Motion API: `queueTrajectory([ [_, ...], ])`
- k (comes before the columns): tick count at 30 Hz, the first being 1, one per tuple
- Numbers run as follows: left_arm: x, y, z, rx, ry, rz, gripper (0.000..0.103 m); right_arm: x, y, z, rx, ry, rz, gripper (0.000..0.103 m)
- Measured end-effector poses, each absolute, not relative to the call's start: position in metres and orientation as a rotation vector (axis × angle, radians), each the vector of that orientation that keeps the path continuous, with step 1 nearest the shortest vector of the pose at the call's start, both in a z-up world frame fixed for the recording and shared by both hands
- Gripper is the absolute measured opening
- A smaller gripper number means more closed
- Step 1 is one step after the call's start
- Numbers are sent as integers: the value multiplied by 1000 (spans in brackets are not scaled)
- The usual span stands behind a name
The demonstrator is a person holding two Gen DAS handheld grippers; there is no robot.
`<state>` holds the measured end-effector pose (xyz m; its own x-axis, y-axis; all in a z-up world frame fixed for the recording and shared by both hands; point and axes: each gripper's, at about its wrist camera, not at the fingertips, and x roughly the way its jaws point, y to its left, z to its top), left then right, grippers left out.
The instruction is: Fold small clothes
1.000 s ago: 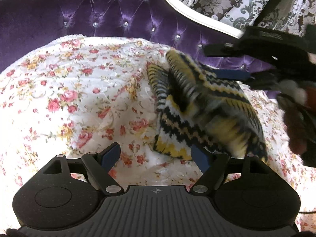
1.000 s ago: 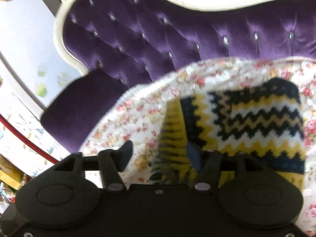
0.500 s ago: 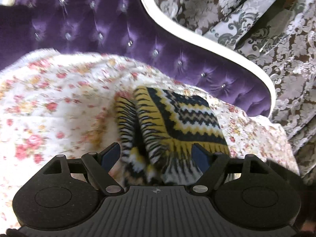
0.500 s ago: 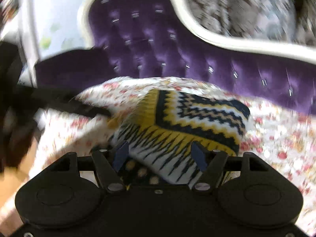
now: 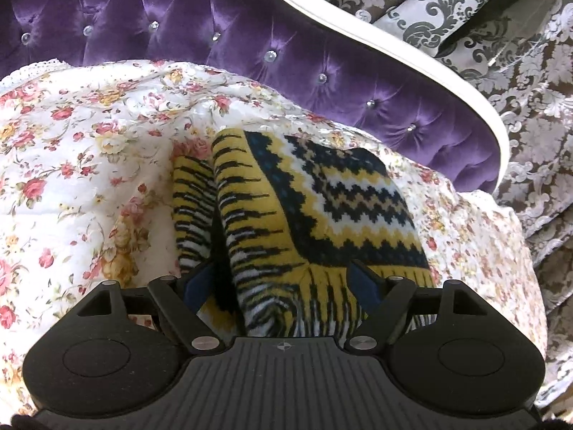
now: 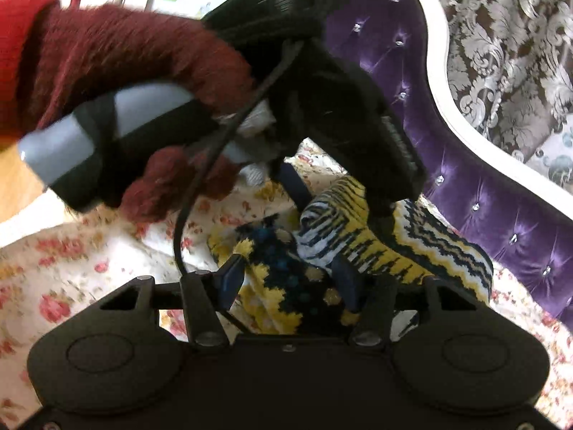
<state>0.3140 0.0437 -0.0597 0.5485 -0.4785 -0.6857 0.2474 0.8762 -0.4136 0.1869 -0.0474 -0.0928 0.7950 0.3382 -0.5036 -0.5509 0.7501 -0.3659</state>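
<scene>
A small knit garment point(image 5: 322, 215) with yellow, black and white zigzags lies folded on the floral cover point(image 5: 89, 150). My left gripper point(image 5: 283, 283) is open, its blue-padded fingers on either side of the garment's near end. In the right wrist view the garment point(image 6: 376, 247) lies bunched just past my right gripper point(image 6: 290, 279), which is open with the cloth's dark edge between its fingers. The left gripper's body and the hand in a dark red glove point(image 6: 136, 71) loom right above it.
The cover lies on a purple tufted sofa point(image 5: 250, 36) with a white frame point(image 5: 412, 53). Patterned damask curtains point(image 5: 501, 53) hang behind to the right. The sofa back rises close behind the garment.
Both grippers have moved in on the garment. The left one now straddles its near end. The right one has swung round so that the left gripper and gloved hand fill its view.
</scene>
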Motion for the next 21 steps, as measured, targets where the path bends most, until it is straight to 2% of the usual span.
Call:
queueTrajectory([
  [5, 319, 40, -61, -278, 892, -426, 76, 176, -49, -92, -540, 391, 497, 60],
  [12, 324, 44, -66, -280, 894, -402, 49, 168, -44, -93, -603, 357, 510, 58],
  [13, 324, 45, -67, -293, 892, -405, 45, 171, -42, -95, -608, 369, 510, 53],
  [15, 324, 49, -68, -316, 875, -392, 21, 178, -40, -100, -618, 391, 501, 41],
  [17, 325, 51, -66, -333, 865, -403, 18, 181, -41, -101, -601, 401, 496, 28],
  [18, 323, 50, -63, -325, 856, -401, 17, 181, -43, -99, -576, 399, 496, 16],
  [21, 313, 50, -42, -282, 787, -426, 16, 175, -54, -80, -450, 344, 512, 16],
])
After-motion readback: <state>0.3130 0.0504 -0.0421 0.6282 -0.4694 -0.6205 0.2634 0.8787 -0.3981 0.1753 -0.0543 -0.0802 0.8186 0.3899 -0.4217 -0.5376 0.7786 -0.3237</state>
